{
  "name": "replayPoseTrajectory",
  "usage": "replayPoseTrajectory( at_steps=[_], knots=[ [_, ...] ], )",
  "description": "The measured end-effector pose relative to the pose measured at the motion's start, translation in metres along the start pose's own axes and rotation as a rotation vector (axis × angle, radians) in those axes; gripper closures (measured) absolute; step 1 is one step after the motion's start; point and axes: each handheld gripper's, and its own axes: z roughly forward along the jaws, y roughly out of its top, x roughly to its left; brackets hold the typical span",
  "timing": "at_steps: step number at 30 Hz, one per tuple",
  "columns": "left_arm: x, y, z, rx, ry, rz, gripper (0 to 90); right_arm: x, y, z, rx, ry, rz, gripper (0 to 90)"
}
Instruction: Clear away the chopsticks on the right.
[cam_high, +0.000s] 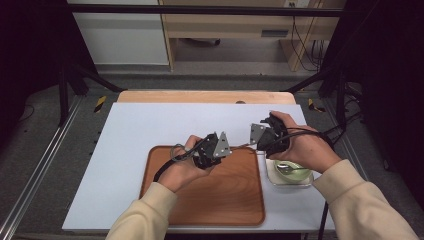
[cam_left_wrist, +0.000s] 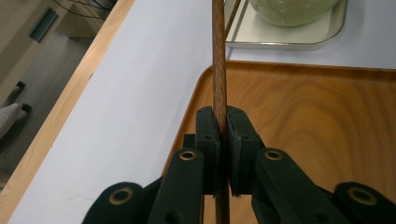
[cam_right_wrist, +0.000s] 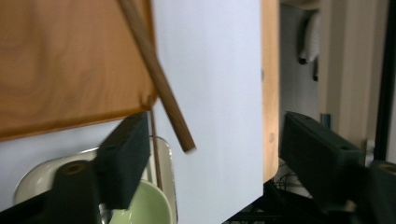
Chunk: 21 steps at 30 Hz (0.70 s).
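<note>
Above the wooden tray (cam_high: 210, 195), our left gripper (cam_left_wrist: 223, 140) clamps a brown stick (cam_left_wrist: 218, 70); our right gripper (cam_right_wrist: 215, 149) stands wide, the stick's free end between its jaws, unpressed.

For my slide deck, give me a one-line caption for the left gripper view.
Left gripper clamped shut on a brown wooden stick above the wooden tray.

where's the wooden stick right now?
The wooden stick is clamped between the left gripper jaws, above the far right corner of the wooden tray. Its free end points toward the small white tray with the green bowl.
</note>
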Motion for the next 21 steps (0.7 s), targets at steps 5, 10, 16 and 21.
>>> replayPoseTrajectory(
  at_steps=[5, 10, 16, 21],
  knots=[
    [0.004, -0.005, 0.000, 0.000, 0.006, -0.036, 84.4, -0.005, -0.012, -0.001, -0.034, -0.031, 0.090, 15.0],
    [0.008, -0.010, -0.003, -0.005, 0.023, -0.071, 84.4, -0.005, -0.018, -0.005, -0.076, -0.031, 0.136, 13.1],
    [0.012, -0.014, -0.004, -0.012, 0.039, -0.094, 84.4, -0.009, -0.028, -0.004, -0.078, -0.055, 0.179, 11.9],
    [0.011, -0.017, -0.006, -0.012, 0.047, -0.106, 84.4, -0.021, -0.040, -0.005, -0.105, -0.101, 0.333, 11.0]
  ],
)
